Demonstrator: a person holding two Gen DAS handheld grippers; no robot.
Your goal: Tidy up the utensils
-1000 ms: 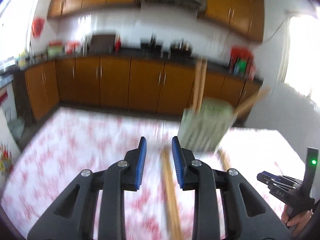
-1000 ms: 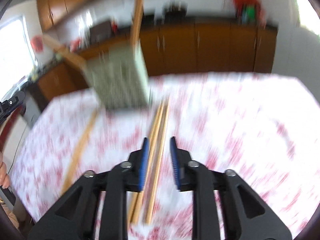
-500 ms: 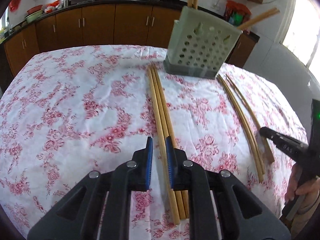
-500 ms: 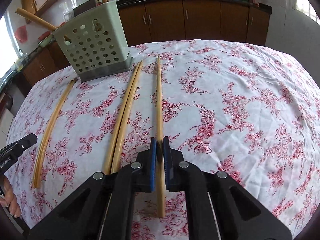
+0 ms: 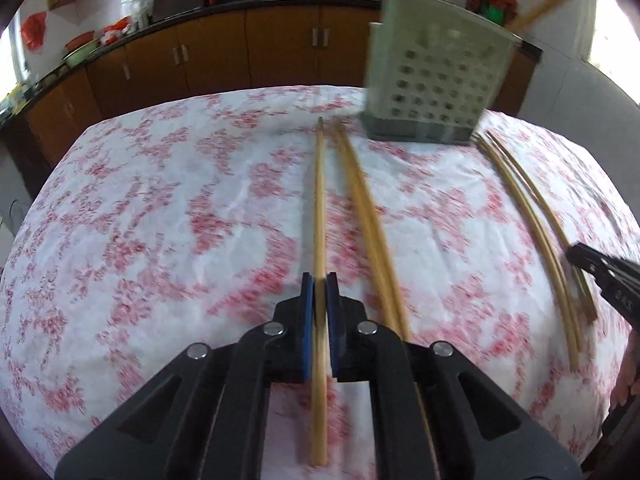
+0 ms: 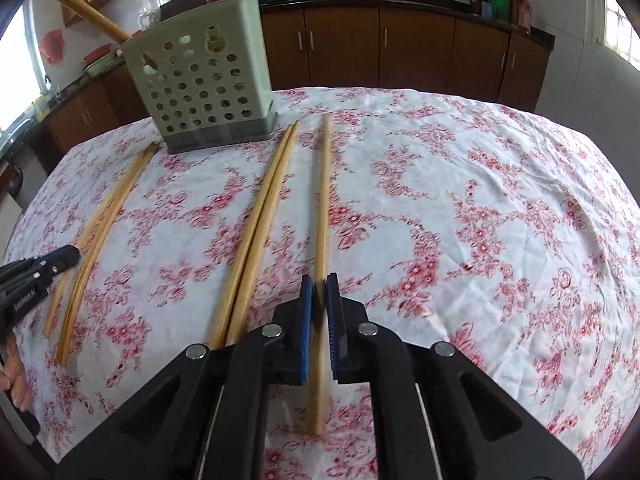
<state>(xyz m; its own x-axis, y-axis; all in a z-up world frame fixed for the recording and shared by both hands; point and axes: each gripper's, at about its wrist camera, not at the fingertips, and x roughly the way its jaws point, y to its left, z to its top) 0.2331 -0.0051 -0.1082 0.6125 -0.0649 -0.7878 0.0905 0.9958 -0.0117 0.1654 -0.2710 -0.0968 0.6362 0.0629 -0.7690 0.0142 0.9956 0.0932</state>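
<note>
My left gripper (image 5: 319,280) is shut on one long bamboo chopstick (image 5: 319,200), the leftmost of three lying on the cloth. Beside it on the right lie the other two chopsticks (image 5: 368,216). My right gripper (image 6: 319,282) is shut on a single chopstick (image 6: 323,200), with a pair of chopsticks (image 6: 260,216) to its left. A pale green perforated utensil holder (image 6: 200,80) stands upright at the far side with several chopsticks sticking out of it. Each view catches the other gripper at its edge: the right gripper (image 5: 576,254) and the left gripper (image 6: 72,258).
The table (image 6: 500,208) is round-edged under a white cloth with red flowers, bare to the right in the right wrist view and to the left in the left wrist view. Brown kitchen cabinets (image 6: 420,52) run behind it. A hand (image 6: 14,380) shows at the lower left edge.
Both grippers have come down to the cloth and closed, each onto one chopstick. The left one's chopstick now lies a little apart from the two beside it.
</note>
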